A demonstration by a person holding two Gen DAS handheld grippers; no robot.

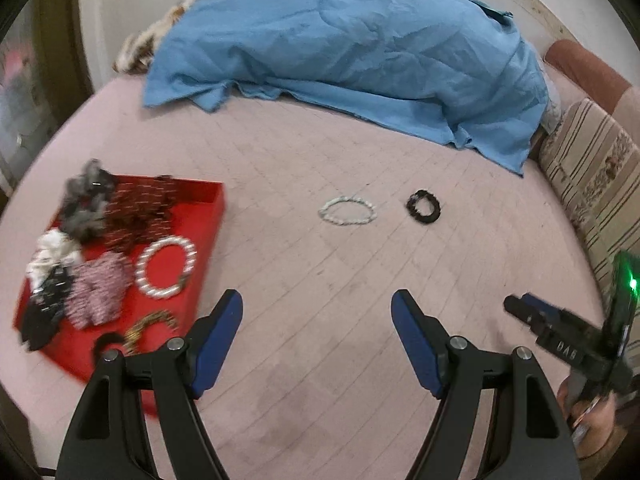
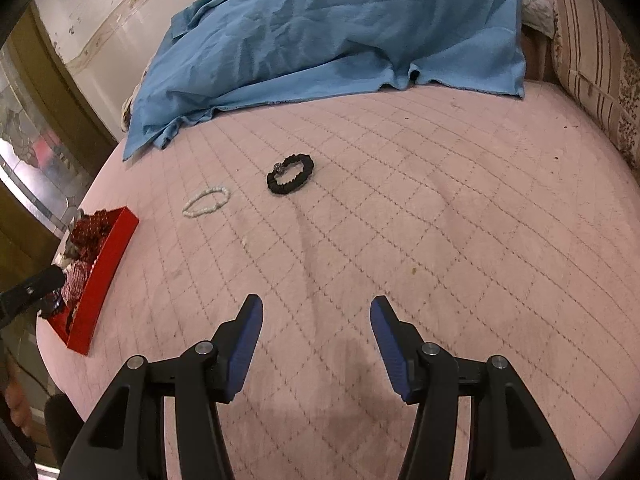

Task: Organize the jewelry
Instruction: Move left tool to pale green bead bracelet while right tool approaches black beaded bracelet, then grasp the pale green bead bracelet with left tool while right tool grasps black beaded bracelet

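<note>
A red tray (image 1: 200, 240) lies at the left on the pink quilted bed and holds several scrunchies, a large pearl bracelet (image 1: 166, 268) and a gold bracelet (image 1: 150, 326). A small white bead bracelet (image 1: 347, 210) and a black bracelet (image 1: 424, 207) lie loose on the bed beyond the tray. My left gripper (image 1: 318, 312) is open and empty, low over the bed just right of the tray. My right gripper (image 2: 316, 320) is open and empty; the white bracelet (image 2: 207, 201) and black bracelet (image 2: 291, 174) lie well ahead of it. The tray (image 2: 108, 264) sits at its left.
A blue cloth (image 1: 360, 48) covers a mound at the back of the bed. Striped cushions (image 1: 592, 184) line the right side. The right gripper's body (image 1: 560, 340) shows at the lower right of the left wrist view. The bed edge (image 2: 60, 320) drops off at the left.
</note>
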